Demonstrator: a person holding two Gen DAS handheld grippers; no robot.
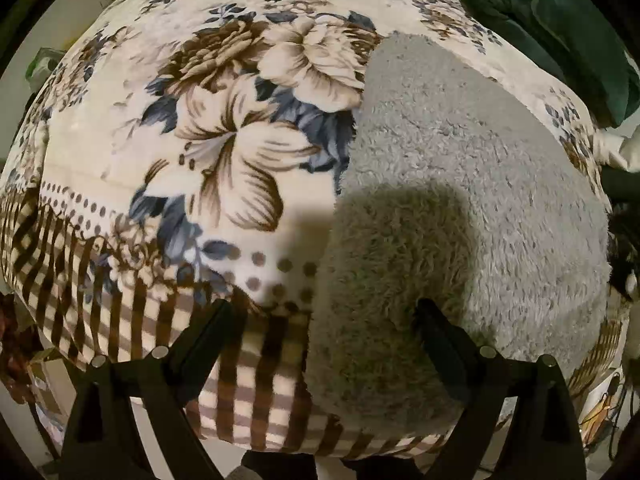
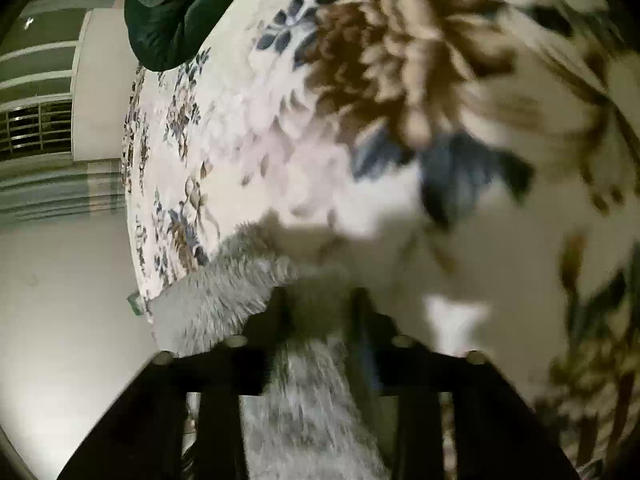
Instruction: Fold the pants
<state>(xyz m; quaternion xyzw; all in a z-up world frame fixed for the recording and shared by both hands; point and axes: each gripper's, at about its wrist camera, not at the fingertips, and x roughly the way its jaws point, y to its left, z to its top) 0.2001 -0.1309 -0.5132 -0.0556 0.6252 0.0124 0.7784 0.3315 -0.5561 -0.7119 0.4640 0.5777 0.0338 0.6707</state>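
The grey fleece pants lie folded flat on a floral blanket in the left wrist view, filling the right half. My left gripper is open and empty just above the pants' near left edge. In the right wrist view, my right gripper is shut on a bunched edge of the grey pants, with fleece passing between the fingers. That view is blurred.
A dark green cushion sits at the back of the bed; it also shows in the right wrist view. The blanket's striped border hangs over the near bed edge. A wall and window grille lie beyond the bed.
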